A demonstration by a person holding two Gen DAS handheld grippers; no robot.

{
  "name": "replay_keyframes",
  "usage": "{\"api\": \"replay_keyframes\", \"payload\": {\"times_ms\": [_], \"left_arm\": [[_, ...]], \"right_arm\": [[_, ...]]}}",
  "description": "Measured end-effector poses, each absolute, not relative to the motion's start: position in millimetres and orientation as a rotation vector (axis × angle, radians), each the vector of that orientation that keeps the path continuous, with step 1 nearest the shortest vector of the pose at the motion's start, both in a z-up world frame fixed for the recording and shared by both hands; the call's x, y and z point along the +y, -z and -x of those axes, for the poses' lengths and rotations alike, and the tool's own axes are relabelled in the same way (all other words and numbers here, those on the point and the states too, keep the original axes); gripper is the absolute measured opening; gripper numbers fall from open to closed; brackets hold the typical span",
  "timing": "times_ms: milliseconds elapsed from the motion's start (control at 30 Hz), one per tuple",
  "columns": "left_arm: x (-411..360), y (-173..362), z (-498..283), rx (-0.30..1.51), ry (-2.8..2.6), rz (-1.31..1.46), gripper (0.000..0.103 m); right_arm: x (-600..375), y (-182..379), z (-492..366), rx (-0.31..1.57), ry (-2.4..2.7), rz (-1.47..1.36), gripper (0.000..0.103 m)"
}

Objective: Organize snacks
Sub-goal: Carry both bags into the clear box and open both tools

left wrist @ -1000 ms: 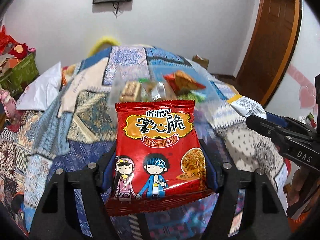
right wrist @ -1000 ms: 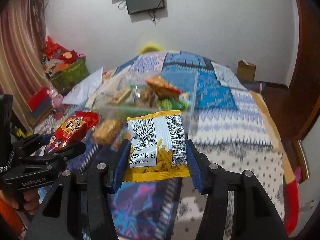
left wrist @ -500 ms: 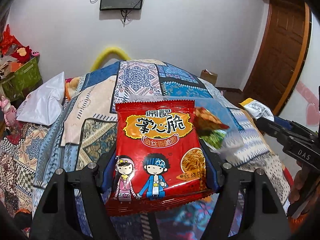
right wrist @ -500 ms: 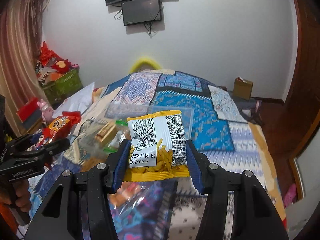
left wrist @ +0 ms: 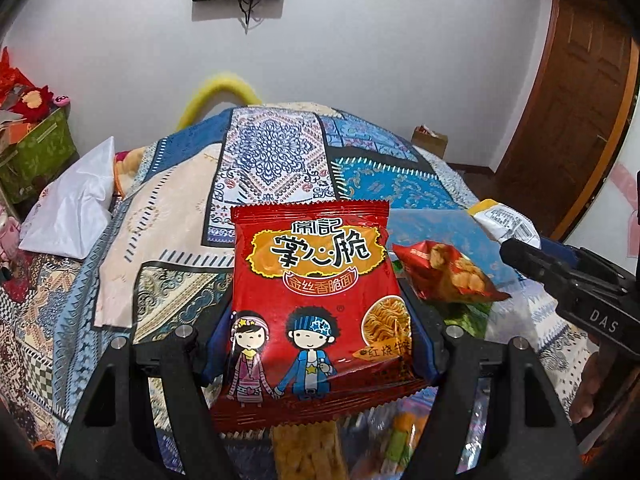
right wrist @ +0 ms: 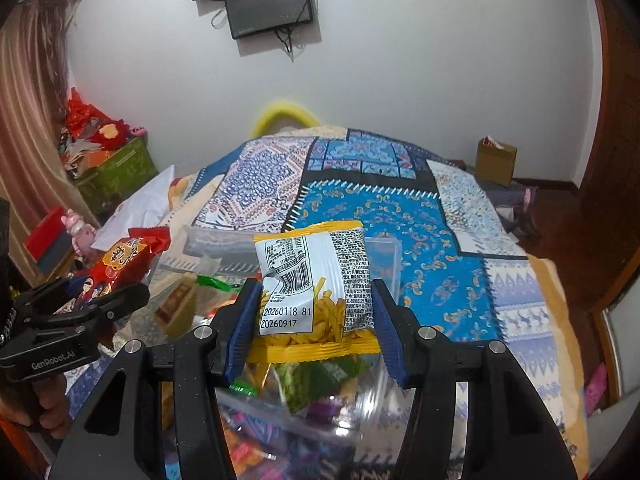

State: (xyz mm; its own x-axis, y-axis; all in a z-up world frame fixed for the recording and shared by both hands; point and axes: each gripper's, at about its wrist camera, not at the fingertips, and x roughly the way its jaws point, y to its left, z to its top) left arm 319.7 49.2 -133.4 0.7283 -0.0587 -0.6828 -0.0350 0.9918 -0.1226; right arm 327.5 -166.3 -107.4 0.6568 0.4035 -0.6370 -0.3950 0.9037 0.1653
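Observation:
My left gripper [left wrist: 316, 332] is shut on a red noodle-snack packet [left wrist: 316, 304] with two cartoon children on it. It also shows in the right wrist view [right wrist: 120, 260]. My right gripper [right wrist: 312, 320] is shut on a white and yellow snack packet [right wrist: 316, 288] with a barcode. Its top also shows in the left wrist view [left wrist: 504, 224]. Both packets hang above a clear plastic bin [right wrist: 384, 256] that holds several loose snacks, among them an orange-red bag [left wrist: 448, 276].
The bin sits on a bed with a blue patchwork quilt [right wrist: 420, 216]. A white pillow [left wrist: 76, 208] lies at the left. A green box of toys [right wrist: 116, 168] stands by the wall. A wooden door [left wrist: 572, 112] is at the right.
Both grippers have moved forward over the bin with their packets still held. The bin and its snacks now sit lower and closer in both views.

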Motion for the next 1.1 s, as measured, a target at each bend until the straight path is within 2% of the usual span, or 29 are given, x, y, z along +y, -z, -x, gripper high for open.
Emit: {"api": "replay_keyframes", "payload": {"times_ms": [467, 667, 800, 900, 1100], "left_arm": [[38.2, 156.7, -363.0, 0.802, -0.018, 0.067, 0.072], [37.2, 158.9, -364.0, 0.82, -0.053, 0.036, 0.078], [35.4, 149.3, -356.2, 0.799, -0.051, 0.014, 0.08], [34.0, 137.7, -347.4, 0.781, -0.039, 0.01, 0.08], [32.7, 109.8, -321.2, 0.73, -0.016, 0.017, 0.083]], "right_arm": [[-157.5, 137.8, -351.2, 0.818, -0.459, -0.003, 0.051], [-154.7, 135.7, -350.4, 0.809, -0.441, 0.032, 0.053], [-155.7, 129.3, -347.7, 0.798, -0.439, 0.04, 0.057], [-158.5, 118.1, -341.4, 0.776, -0.461, 0.021, 0.065], [-156.2, 97.8, -324.1, 0.735, -0.484, 0.022, 0.066]]}}
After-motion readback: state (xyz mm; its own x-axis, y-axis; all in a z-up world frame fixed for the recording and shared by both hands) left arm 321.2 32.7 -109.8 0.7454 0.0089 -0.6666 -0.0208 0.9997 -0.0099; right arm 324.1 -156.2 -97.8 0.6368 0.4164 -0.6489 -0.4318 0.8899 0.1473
